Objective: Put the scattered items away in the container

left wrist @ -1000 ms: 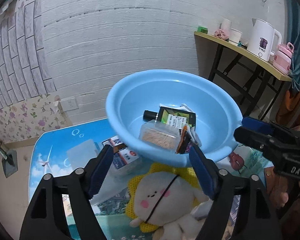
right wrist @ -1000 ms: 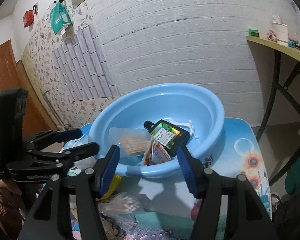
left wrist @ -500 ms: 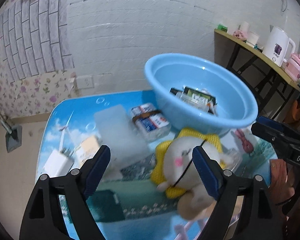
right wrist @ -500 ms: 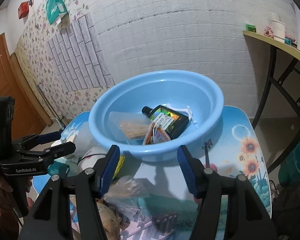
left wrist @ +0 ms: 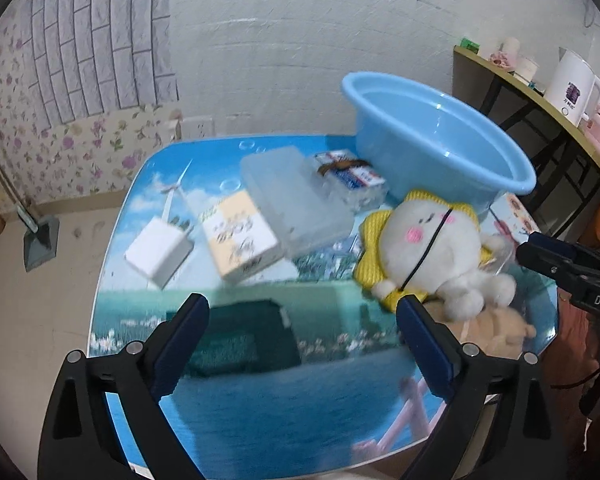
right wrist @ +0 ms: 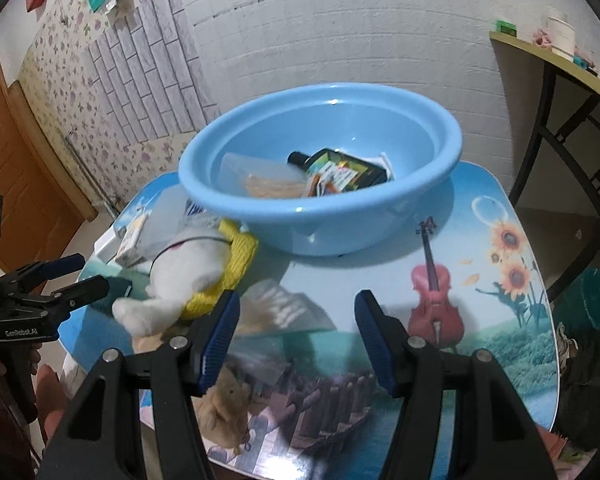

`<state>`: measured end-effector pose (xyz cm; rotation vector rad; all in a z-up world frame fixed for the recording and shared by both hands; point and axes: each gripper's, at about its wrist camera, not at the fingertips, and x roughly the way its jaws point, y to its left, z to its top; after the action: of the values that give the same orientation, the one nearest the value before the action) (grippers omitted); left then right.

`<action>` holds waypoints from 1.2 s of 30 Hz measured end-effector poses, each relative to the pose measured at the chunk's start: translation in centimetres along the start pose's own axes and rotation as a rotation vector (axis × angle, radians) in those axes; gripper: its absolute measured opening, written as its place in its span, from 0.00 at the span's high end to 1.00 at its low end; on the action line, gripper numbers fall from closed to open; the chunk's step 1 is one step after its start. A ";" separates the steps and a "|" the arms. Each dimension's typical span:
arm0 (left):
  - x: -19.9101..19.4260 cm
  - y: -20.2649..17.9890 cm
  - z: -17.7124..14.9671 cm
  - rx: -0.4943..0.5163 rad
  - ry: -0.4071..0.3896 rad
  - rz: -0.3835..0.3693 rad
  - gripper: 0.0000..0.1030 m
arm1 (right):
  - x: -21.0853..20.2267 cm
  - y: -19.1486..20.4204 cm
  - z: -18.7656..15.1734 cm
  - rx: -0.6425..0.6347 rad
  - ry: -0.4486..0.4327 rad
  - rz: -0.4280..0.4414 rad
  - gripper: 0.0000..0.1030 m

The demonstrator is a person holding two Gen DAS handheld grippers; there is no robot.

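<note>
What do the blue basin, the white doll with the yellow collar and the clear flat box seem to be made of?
Blue basin: looks like smooth moulded plastic, glossy, with sharp light glints on its wall.
White doll: plush fabric, fuzzy matte pile; the yellow collar looks knitted or ribbed.
Clear flat box: probably translucent plastic, frosted, with the tabletop showing dimly through it.

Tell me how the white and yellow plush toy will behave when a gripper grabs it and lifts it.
The plush toy looks soft and stuffed, so it would likely squash between the fingers rather than slip. Its limbs will probably dangle when lifted. It seems light for its bulk and unlikely to roll or break, though it might drag the clear bag lying beside it.
</note>
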<state>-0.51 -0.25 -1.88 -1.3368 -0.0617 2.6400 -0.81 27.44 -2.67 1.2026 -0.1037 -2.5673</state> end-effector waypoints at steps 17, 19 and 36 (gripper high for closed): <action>0.0 0.5 -0.2 -0.025 0.002 -0.005 0.08 | 0.3 0.9 -0.6 -0.023 0.034 0.014 0.42; 0.0 0.6 -0.1 -0.020 0.001 -0.003 0.08 | 0.3 0.9 -0.7 -0.015 0.034 0.016 0.42; -0.2 2.7 -2.0 -0.037 0.006 0.088 0.01 | -0.1 0.0 -2.1 -0.004 0.034 0.048 0.42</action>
<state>0.85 -2.99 -3.24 -1.3903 -0.0523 2.7195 0.85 27.61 -3.99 1.2262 -0.1188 -2.5040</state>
